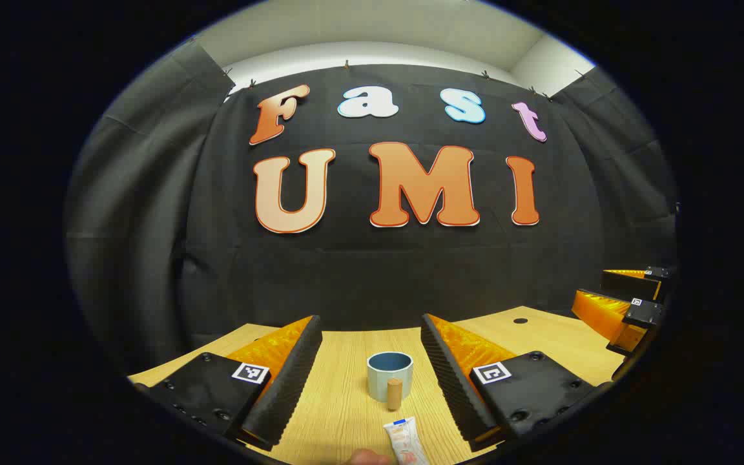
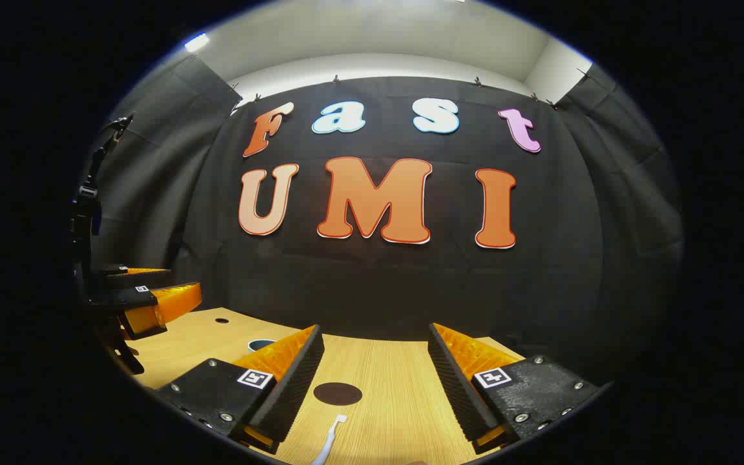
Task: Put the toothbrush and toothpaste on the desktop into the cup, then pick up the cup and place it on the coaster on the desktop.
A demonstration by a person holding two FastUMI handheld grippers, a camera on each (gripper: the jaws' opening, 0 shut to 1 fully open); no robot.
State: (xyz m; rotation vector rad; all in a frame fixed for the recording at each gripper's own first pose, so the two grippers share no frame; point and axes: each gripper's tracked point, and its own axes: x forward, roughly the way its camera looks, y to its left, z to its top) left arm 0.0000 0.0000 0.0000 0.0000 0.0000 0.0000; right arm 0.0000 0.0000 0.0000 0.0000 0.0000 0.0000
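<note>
Surface: a light wood-grain surface [image 1: 346, 400] in a booth walled with black cloth, with a white wall and ceiling above the cloth.
Left hand-held gripper: the left hand-held gripper [image 1: 372, 381] hangs low over the surface with its jaws spread wide and nothing between them; in the right gripper view it shows far off at the left edge [image 2: 146, 300].
Cup: a blue-grey cup [image 1: 389, 376] stands upright on the surface, centred between the left fingers in the left gripper view and a little ahead of them; its rim peeks out behind a finger in the right gripper view [image 2: 261, 344].
Wooden peg: a small upright wooden cylinder [image 1: 394, 393] stands just in front of the cup, touching or nearly touching its wall; I cannot tell which.
Toothpaste: a white toothpaste tube [image 1: 405, 441] lies flat on the surface at the bottom of the left gripper view, nearer than the cup.
Right hand-held gripper: the right hand-held gripper [image 2: 375, 387] also hovers low with jaws wide apart, holding nothing; in the left gripper view it sits at the far right edge [image 1: 627, 300].
Coaster: a dark round coaster [image 2: 338, 393] lies flat between the right fingers.
Toothbrush: a white toothbrush [image 2: 329, 441] lies on the surface just nearer than the coaster, apart from it.
</note>
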